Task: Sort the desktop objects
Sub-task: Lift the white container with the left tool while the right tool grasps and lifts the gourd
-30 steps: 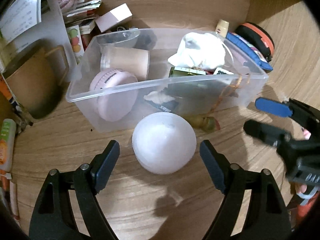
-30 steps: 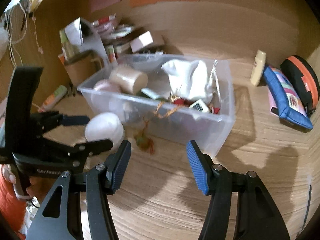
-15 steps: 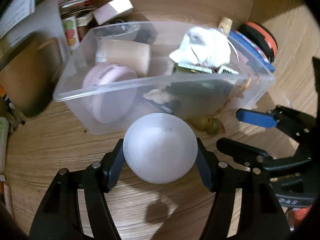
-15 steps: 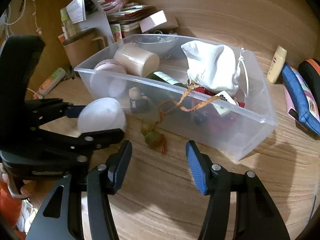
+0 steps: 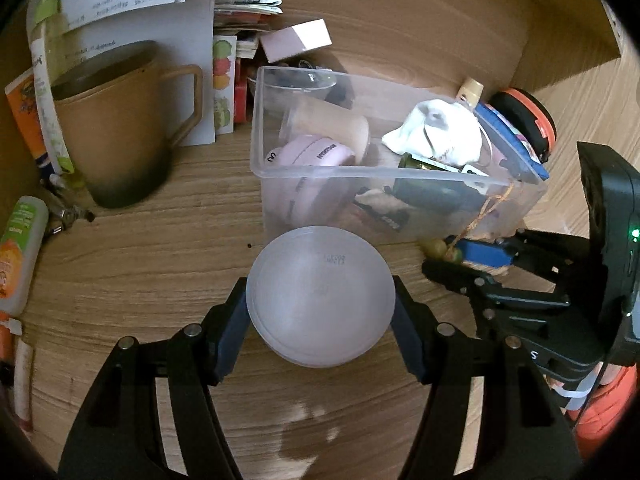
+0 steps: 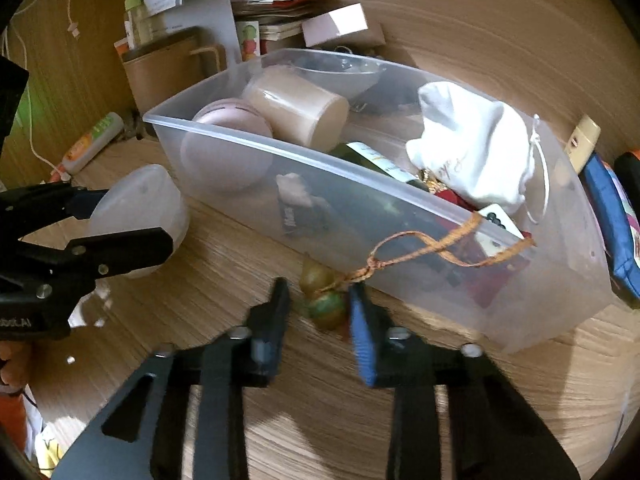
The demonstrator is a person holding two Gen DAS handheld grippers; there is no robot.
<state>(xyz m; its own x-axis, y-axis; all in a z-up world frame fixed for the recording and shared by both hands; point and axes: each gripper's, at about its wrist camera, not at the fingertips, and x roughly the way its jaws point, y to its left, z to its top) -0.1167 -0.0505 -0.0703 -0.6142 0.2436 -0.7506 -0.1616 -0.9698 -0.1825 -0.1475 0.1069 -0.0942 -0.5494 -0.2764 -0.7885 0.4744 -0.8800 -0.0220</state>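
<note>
Our left gripper (image 5: pixel 320 312) is clamped on the white lid (image 5: pixel 320 296). Only the right wrist view shows our right gripper (image 6: pixel 318 312) pinching the green beads (image 6: pixel 326 300).

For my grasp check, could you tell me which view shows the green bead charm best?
The right wrist view: the green bead charm sits centred between the right tongs. In the left wrist view it is small, partly hidden behind those tongs.

The black right gripper's fingers (image 6: pixel 272 316) are motion-blurred; the frosted white round lid (image 6: pixel 136 216) is partly hidden behind the left gripper's black finger (image 6: pixel 120 252); the blue fabric pouch (image 6: pixel 612 216) runs off the frame edge
</note>
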